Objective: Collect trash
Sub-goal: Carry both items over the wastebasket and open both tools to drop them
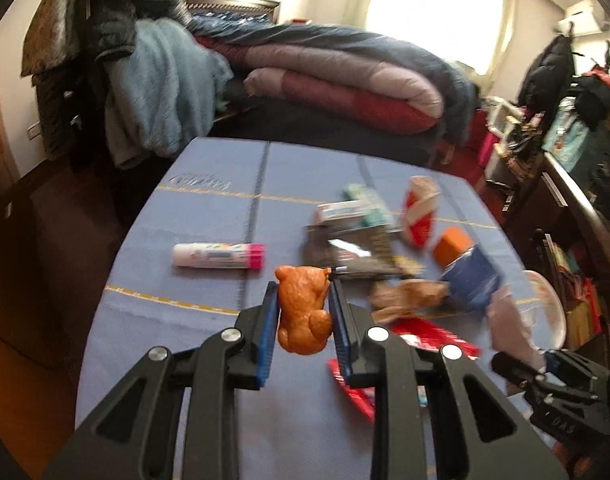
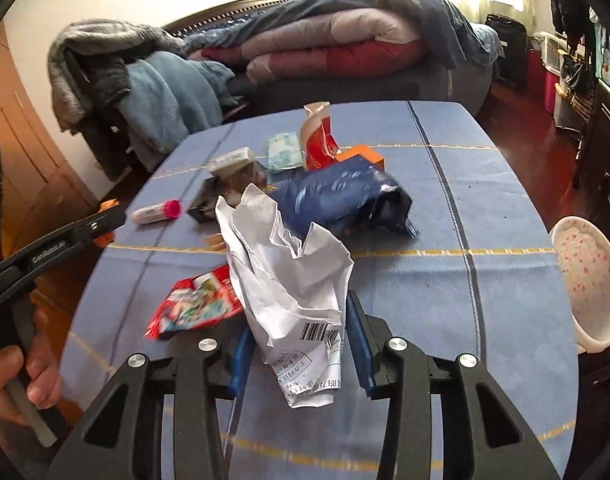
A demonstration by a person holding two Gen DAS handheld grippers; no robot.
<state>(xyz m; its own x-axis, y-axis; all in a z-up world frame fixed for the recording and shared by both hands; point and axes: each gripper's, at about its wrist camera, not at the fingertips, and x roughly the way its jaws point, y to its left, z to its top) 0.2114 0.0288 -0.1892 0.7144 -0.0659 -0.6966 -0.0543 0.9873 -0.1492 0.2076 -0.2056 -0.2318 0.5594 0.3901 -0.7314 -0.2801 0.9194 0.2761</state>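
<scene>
Left wrist view: we see the left claw (image 1: 303,312) clamped on a glossy orange bear-shaped figurine (image 1: 303,312), lifted above the woven blue surface (image 1: 209,208); a smooth white tube (image 1: 218,256) with a pink cap lies beyond.

Right wrist view: we see the right claw (image 2: 297,344), part-closed, its blue pads flanking crumpled white paper (image 2: 289,280) bearing a barcode, beside a crinkled red wrapper (image 2: 193,300) and a shiny blue bag (image 2: 341,196).

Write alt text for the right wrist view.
The right claw straddles a crumpled white paper above a blue-clothed table strewn with a blue bag and a red wrapper; a white bowl sits at right.
</scene>
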